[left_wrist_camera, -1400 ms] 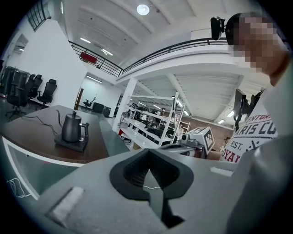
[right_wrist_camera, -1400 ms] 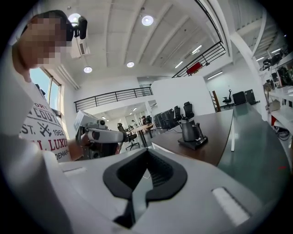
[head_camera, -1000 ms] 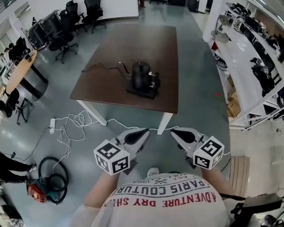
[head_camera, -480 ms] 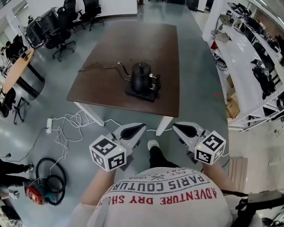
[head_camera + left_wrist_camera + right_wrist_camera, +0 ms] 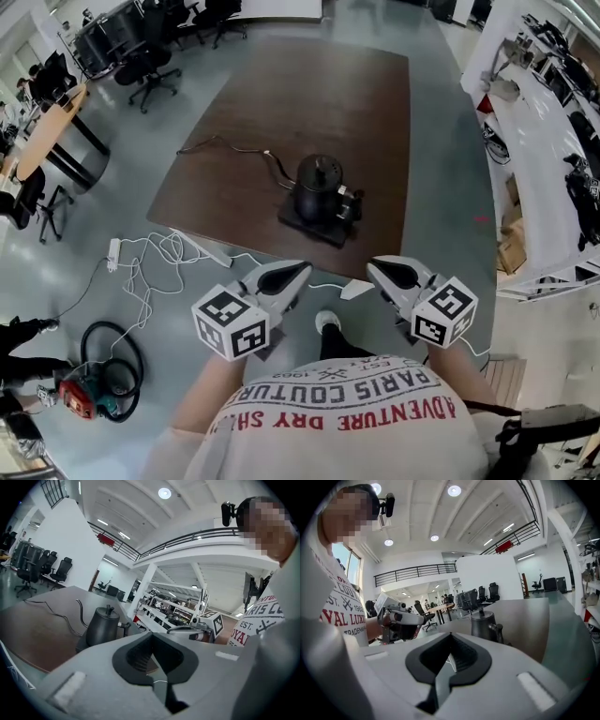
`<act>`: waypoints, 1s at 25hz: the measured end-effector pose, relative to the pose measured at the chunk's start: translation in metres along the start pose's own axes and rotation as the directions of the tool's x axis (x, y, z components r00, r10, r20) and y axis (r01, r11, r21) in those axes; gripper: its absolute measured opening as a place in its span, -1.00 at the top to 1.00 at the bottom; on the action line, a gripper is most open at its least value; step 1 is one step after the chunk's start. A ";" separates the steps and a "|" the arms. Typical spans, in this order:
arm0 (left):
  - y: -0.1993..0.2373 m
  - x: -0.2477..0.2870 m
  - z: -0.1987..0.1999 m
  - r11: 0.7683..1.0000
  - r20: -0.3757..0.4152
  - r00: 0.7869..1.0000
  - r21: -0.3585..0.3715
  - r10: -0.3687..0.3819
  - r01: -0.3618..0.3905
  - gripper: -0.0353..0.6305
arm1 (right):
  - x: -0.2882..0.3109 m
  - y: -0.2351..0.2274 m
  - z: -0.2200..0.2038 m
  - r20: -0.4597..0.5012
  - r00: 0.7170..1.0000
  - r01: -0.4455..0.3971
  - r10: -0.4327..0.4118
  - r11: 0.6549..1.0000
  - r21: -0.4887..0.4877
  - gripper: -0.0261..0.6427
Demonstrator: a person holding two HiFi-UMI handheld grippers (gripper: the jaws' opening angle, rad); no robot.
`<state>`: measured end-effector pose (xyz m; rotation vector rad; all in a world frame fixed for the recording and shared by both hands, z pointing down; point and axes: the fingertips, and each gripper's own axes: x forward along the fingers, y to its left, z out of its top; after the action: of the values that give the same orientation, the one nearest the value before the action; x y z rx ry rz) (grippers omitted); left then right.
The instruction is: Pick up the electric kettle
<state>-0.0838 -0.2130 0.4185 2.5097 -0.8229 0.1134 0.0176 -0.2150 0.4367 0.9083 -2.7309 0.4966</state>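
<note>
A large open office with a grey floor lies below, and a dark brown surface stands in the middle of it. At the far left are a wooden desk and a cluster of black office chairs. Lower on the left, a black hose loop and a red machine lie on the floor. A white power strip with tangled white cord lies by the surface's near left corner.

A thin cable runs across the surface from near its left edge toward the electric kettle. The black kettle sits upright on a dark base, close to the near edge and nearer the right near corner than the left one.

The left claw is held out just short of the near edge, pointing toward the kettle and apart from it. Its jaws are pressed together with nothing between them. Its marker cube sits behind.

The right claw is level beside it, at the near edge by the right corner, also clear of the kettle. Its jaws are together as well and empty. Its own cube is at the rear.

White shelving loaded with equipment lines the far right.
</note>
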 end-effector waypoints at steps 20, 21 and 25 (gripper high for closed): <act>0.091 0.066 0.010 0.995 -0.015 1.000 -0.101 0.008 -0.010 0.89 | 0.068 -0.114 -0.017 -0.090 0.994 0.065 -0.067 0.998 -0.020 0.91; 0.093 0.066 0.010 0.994 -0.014 1.000 -0.106 0.009 -0.010 0.89 | 0.070 -0.117 -0.018 -0.098 0.993 0.068 -0.070 0.997 -0.022 0.90; 0.100 0.063 0.007 0.992 -0.012 1.000 -0.125 0.015 -0.017 0.89 | 0.081 -0.128 -0.023 -0.115 0.990 0.077 -0.081 0.996 -0.036 0.67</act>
<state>-0.0899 -0.3198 0.4690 2.3832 -0.8203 0.0780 0.0346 -0.3460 0.5139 0.9446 -2.5806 0.4742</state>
